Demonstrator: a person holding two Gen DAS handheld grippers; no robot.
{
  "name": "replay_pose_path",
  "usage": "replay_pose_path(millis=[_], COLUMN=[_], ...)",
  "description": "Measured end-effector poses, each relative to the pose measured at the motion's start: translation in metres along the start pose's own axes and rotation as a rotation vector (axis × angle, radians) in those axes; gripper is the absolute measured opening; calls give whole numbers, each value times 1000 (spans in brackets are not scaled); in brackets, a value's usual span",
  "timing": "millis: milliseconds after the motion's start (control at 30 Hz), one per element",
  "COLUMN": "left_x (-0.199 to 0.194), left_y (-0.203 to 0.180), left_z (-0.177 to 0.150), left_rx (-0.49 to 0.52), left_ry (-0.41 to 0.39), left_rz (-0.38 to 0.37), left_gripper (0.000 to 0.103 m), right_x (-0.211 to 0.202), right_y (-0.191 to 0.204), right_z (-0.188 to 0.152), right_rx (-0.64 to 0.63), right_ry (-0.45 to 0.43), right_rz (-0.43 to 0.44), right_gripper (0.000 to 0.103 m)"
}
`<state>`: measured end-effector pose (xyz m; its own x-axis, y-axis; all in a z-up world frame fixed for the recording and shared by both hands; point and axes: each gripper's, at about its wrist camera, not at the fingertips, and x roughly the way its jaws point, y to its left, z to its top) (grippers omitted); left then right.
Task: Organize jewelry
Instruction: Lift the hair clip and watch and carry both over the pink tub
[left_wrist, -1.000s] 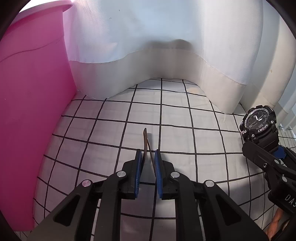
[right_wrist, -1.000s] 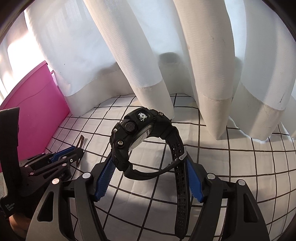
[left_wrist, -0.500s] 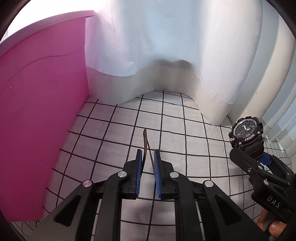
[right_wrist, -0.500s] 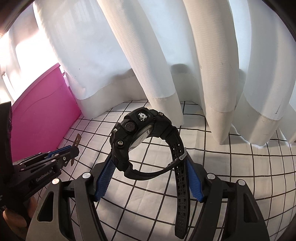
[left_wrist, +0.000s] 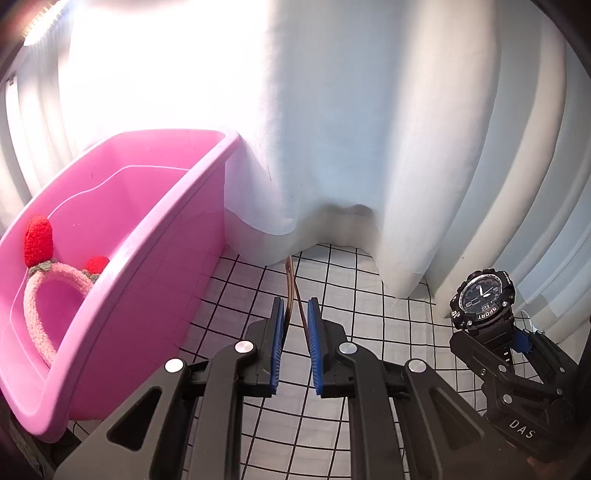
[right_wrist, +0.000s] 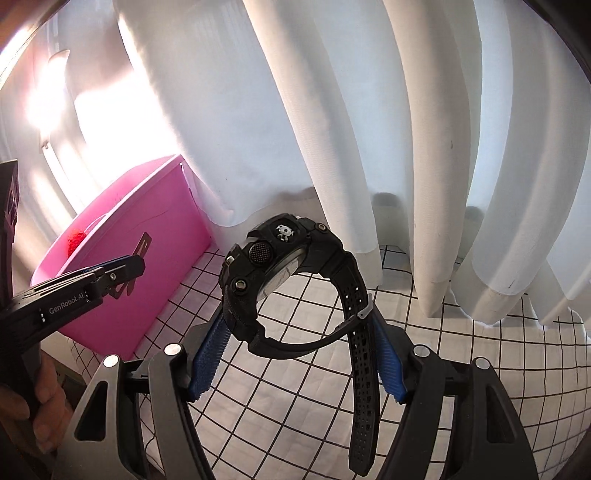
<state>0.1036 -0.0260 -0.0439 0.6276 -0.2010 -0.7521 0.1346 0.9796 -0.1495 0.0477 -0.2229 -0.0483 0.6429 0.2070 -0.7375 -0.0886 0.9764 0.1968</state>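
My left gripper (left_wrist: 295, 314) is shut on a thin brown strap (left_wrist: 291, 284) that sticks up between its blue pads, held in the air just right of the pink bin (left_wrist: 155, 266). The strap (right_wrist: 142, 245) and left gripper (right_wrist: 129, 266) also show in the right wrist view, in front of the bin (right_wrist: 147, 236). My right gripper (right_wrist: 299, 354) is shut on a black sport watch (right_wrist: 280, 273), gripping its band. The watch (left_wrist: 482, 302) and right gripper (left_wrist: 517, 369) appear at the right of the left wrist view.
The bin holds a pink fuzzy headband with red strawberries (left_wrist: 40, 273). A white cloth with a black grid (left_wrist: 369, 332) covers the table. White curtains (left_wrist: 369, 147) hang close behind, touching the cloth.
Both grippers have risen and pulled back with their loads. The bin's open top and the headband inside have come into the left wrist view.
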Motion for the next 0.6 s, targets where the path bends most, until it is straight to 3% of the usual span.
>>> replay_pose_path(millis=[367, 600], left_x=[-82, -107], left_y=[45, 104], left_z=[31, 41], left_rx=[-98, -172], left_ry=[-92, -114], left_rz=[71, 214], left_gripper=[13, 14], right_x=[-36, -22], right_y=[71, 127], right_z=[55, 91], right_rx=[-138, -205], right_ry=[-71, -82], right_rz=[131, 262], right_gripper=[68, 68])
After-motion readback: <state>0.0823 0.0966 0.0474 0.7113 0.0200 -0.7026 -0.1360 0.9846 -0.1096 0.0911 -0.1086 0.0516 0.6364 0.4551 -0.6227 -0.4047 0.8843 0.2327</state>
